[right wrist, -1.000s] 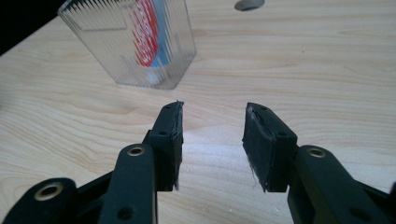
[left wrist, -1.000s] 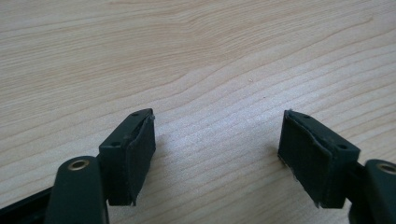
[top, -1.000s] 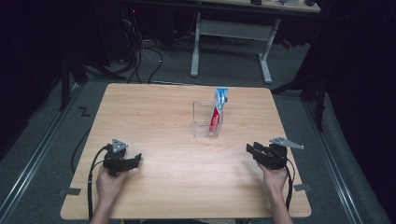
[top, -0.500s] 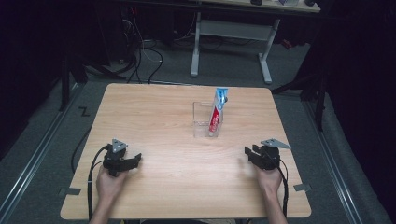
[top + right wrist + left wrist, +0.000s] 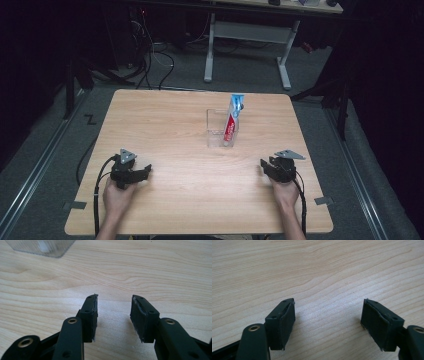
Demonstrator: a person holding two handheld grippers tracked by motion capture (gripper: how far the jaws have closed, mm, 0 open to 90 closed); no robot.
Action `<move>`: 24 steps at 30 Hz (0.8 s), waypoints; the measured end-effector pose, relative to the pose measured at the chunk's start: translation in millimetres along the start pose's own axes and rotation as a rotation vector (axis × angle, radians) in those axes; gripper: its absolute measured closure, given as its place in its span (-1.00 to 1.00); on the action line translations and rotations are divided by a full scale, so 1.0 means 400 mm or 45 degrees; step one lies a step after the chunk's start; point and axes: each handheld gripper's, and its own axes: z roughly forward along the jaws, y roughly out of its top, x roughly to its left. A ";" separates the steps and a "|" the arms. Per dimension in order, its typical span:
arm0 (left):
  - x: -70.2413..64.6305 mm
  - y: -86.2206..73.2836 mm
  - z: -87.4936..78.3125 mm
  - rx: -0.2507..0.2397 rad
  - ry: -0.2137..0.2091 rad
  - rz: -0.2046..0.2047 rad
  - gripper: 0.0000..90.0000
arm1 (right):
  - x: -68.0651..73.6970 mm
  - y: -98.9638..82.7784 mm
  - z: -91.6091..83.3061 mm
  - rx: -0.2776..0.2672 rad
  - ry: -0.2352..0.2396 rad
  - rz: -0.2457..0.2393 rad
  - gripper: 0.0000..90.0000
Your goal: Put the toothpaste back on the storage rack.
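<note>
Toothpaste (image 5: 232, 120) is stood upright in a clear holder (image 5: 218, 134) on the surface (image 5: 165, 120), at 12 o'clock from both grippers. The left hand-held gripper (image 5: 142, 172) and right hand-held gripper (image 5: 266, 165) are held open and empty, well apart, low over the wood.

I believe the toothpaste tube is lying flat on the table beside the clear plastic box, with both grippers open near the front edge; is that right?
Not quite: the toothpaste tube stands upright inside the clear plastic box, as the high view shows. The rest holds: the left gripper and right gripper sit near the table's front edge, both with jaws apart and nothing between them.
</note>
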 end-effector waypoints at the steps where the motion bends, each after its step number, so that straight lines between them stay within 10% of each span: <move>1: 0.000 0.000 0.000 0.000 0.000 0.000 -0.38 | -0.001 -0.001 0.003 0.004 -0.007 -0.005 0.27; 24: 0.000 -0.001 -0.001 0.001 0.000 0.002 -0.39 | -0.005 0.001 0.023 0.045 -0.069 -0.021 -0.05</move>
